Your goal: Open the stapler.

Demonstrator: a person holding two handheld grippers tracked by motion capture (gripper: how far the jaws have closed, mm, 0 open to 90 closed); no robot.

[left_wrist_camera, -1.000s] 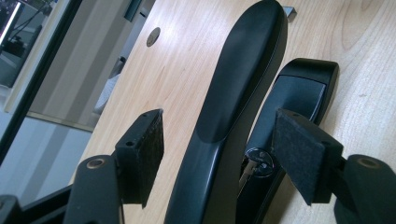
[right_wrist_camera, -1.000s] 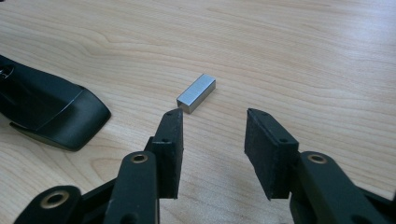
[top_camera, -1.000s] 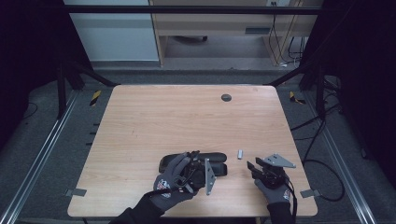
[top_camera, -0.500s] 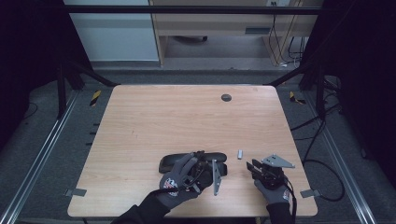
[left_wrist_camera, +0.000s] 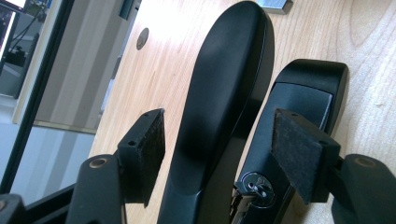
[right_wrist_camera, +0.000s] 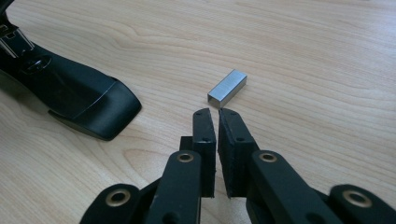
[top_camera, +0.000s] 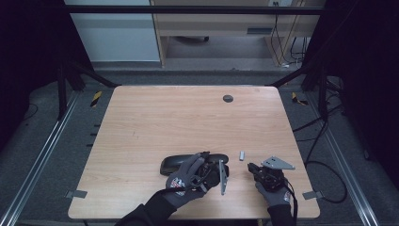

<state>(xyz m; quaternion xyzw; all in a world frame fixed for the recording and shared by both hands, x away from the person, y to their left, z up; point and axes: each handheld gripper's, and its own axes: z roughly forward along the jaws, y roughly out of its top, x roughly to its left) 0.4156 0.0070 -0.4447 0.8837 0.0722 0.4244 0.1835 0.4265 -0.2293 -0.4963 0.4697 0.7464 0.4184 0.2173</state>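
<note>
— What is the left gripper (left_wrist_camera: 217, 158) doing?
— Its jaws are standing apart, straddling the black stapler (left_wrist_camera: 224, 107) lying opened near the table's (top_camera: 155, 122) front edge.
— And the right gripper (right_wrist_camera: 217, 122)?
— Jaws pressed together (empty), sitting just short of the staple block (right_wrist_camera: 227, 87).

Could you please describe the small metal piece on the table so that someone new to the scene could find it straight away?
Start at the wooden table and go to its near edge, where the black stapler lies. Just beyond its end, in front of the tips of the right gripper, lies the staple block. It is the only small, silvery, box-shaped piece there; everything beside it is large and black.
</note>
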